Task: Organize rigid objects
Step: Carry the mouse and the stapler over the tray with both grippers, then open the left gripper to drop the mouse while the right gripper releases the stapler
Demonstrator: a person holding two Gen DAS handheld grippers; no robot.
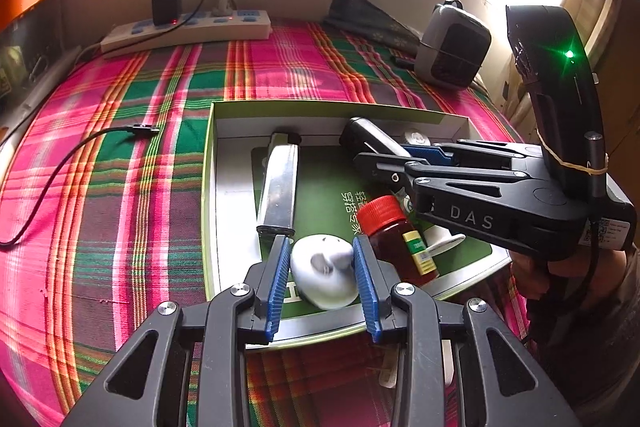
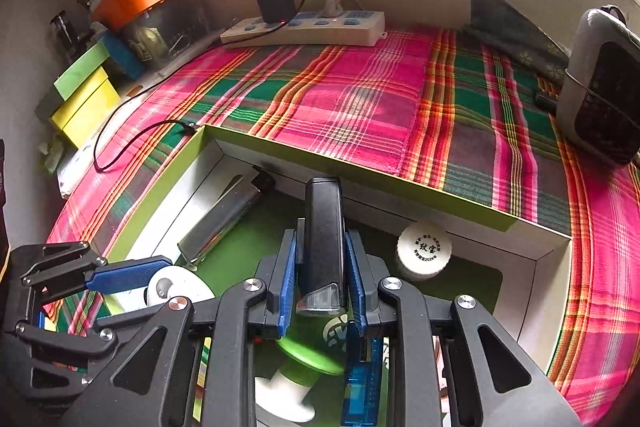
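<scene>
Item: you are clamping the right gripper (image 2: 320,279) on a black rectangular plastic device (image 2: 323,227) over the green-rimmed cardboard box (image 1: 208,163), the left gripper (image 1: 322,267) pinching a white rounded plastic object (image 1: 322,277) at six o'clock; be lowering both flat.

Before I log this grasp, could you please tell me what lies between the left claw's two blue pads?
A white rounded plastic object sits between the left claw pads, seen in the left wrist view.

The white rounded object (image 1: 324,275) between the left tool's (image 1: 322,281) pads is motion-blurred, its markings unreadable. The right tool (image 2: 320,281) hides the black device's (image 2: 324,227) lower end. The blue translucent piece (image 2: 362,383) and green-and-white item (image 2: 304,367) beneath are blurred and partly covered.
</scene>
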